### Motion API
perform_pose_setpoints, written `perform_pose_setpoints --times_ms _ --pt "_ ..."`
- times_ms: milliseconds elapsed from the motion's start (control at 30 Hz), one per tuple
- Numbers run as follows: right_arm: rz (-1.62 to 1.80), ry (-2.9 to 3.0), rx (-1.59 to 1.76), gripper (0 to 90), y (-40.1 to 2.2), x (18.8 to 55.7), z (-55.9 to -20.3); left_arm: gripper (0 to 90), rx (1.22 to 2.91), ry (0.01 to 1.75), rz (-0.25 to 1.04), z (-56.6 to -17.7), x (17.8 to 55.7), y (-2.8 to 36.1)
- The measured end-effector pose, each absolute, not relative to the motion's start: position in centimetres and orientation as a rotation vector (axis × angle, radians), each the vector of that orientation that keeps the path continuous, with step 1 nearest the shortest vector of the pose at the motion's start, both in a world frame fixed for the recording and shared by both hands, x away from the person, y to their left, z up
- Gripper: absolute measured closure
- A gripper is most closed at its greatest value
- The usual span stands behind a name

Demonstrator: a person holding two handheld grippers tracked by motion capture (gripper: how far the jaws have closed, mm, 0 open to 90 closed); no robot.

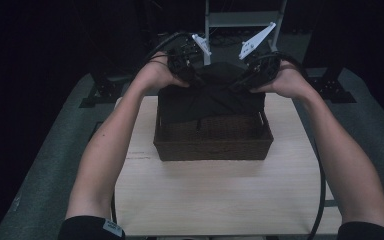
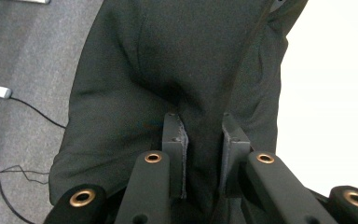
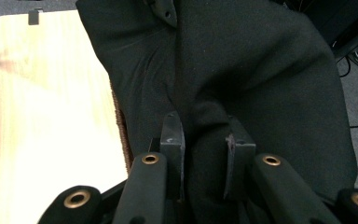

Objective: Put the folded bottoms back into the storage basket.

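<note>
Both tongs clamped on the cloth [image 1: 207, 95]: left [image 1: 196, 80] at 11, right [image 1: 241, 84] at 1, over the basket [image 1: 212, 142]. Next: lower it in evenly.

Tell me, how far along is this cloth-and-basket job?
Partly done: the black cloth already hangs into the wicker basket at its far side. In hand: left gripper and right gripper each pinch a fold. Left, probably: settling it and letting go.
</note>
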State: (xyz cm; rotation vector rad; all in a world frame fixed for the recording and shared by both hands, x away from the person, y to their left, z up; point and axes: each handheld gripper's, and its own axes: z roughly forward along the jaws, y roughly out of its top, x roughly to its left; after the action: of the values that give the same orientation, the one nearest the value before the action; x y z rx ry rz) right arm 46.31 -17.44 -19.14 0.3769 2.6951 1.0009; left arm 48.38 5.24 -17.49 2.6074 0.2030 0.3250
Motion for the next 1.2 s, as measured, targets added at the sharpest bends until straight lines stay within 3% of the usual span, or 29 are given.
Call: perform_pose_setpoints --times_ms 1200 --pt "0.976 2.746 0.458 73.3 -17.5 50.7 -23.4 76.7 2.607 0.253 0.271 -22.0 52.3 5.0"
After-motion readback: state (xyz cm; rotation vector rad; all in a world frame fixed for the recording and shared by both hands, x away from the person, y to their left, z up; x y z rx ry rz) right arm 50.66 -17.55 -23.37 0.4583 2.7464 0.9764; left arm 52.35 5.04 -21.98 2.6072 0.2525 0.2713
